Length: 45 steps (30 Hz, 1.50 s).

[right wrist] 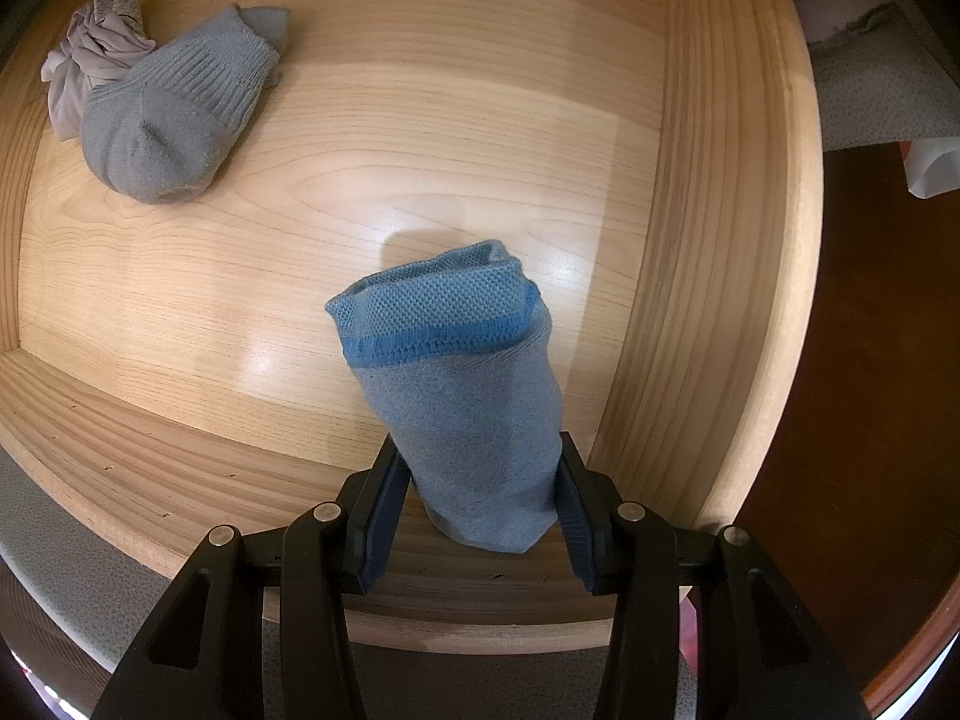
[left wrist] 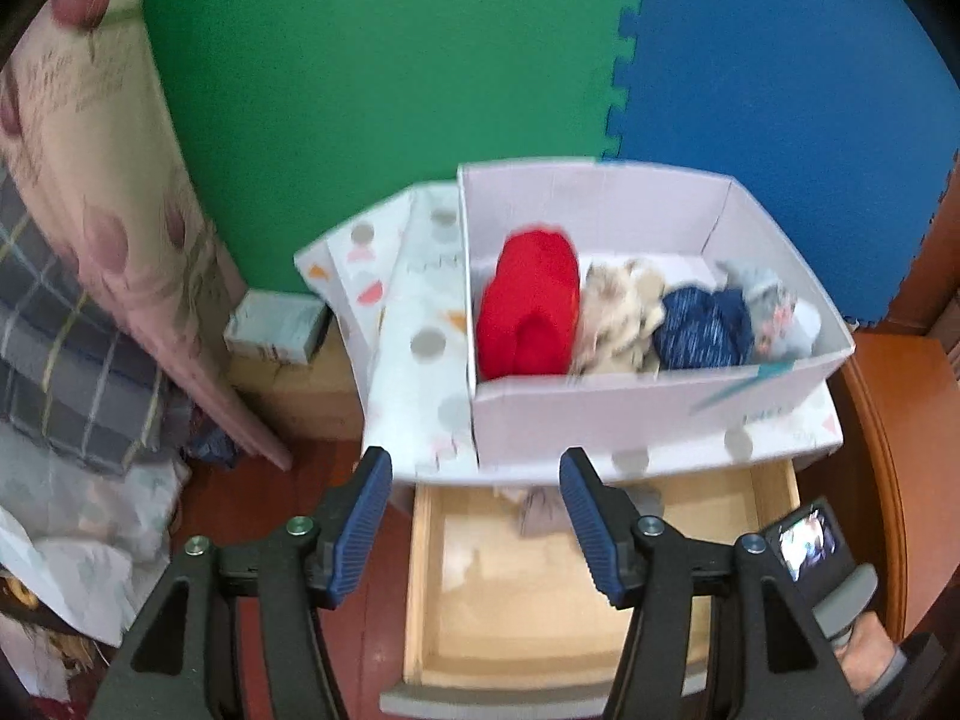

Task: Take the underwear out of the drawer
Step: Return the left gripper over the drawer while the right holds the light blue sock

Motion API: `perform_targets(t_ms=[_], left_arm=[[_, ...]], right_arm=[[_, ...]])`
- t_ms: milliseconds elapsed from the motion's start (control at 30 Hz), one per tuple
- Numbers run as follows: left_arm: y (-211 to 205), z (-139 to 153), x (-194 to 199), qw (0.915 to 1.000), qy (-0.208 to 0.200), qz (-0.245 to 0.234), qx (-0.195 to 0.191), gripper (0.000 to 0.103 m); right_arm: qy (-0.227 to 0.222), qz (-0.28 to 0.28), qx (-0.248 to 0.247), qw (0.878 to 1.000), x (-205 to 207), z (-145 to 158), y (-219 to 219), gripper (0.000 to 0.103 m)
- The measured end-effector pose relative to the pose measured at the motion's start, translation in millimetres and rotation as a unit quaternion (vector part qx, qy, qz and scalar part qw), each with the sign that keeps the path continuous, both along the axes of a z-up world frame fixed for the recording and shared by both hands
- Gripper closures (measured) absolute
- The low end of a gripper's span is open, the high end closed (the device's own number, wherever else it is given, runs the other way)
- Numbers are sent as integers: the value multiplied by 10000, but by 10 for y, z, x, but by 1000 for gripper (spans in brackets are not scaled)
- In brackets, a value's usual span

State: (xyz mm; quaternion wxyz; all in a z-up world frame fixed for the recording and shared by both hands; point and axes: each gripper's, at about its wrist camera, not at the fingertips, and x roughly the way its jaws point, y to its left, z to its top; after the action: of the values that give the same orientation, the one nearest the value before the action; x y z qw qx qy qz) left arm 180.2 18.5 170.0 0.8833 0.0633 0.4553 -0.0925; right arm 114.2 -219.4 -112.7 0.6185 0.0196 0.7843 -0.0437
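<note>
Left wrist: left gripper [left wrist: 477,516] hovers above the open drawer [left wrist: 420,600], jaws spread, empty; storage box [left wrist: 600,426] at 12 o'clock.

Right wrist: right gripper [right wrist: 477,516] jaws pinch the blue garment [right wrist: 468,420] over the drawer floor; grey bundle [right wrist: 162,132] at 10 o'clock. Extraction step; next, probably lift clear toward the box.

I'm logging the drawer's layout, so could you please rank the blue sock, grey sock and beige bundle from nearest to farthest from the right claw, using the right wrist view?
1. Blue sock: clamped in the right claw, centre.
2. Grey sock: upper left on the drawer floor.
3. Beige bundle: far left corner, touching and just behind the grey sock.
</note>
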Motion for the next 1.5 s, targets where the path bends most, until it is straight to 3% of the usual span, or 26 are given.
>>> perform_targets(t_ms=[367,633,833,967,1500], left_arm=[[136,-1222,-224,9934,1014,522,-79,43],[151,-1744,-253,9862,1504,671,-186,43],[165,-1885,-268,9840,1574,799,-237,43],[202,-1821,-316,9862,1277,1037,-195,43],[190,-1787,-326,9888,1135,960,-160,43]], right_arm=[[1,-9,-2,10000,-1,5,-9,60],[-9,13,-16,10000,1,11,-4,61],[-102,78,-52,9999,-13,60,5,63],[-281,76,-54,9996,-30,140,1,64],[-1649,47,-141,9862,-272,751,-47,65]])
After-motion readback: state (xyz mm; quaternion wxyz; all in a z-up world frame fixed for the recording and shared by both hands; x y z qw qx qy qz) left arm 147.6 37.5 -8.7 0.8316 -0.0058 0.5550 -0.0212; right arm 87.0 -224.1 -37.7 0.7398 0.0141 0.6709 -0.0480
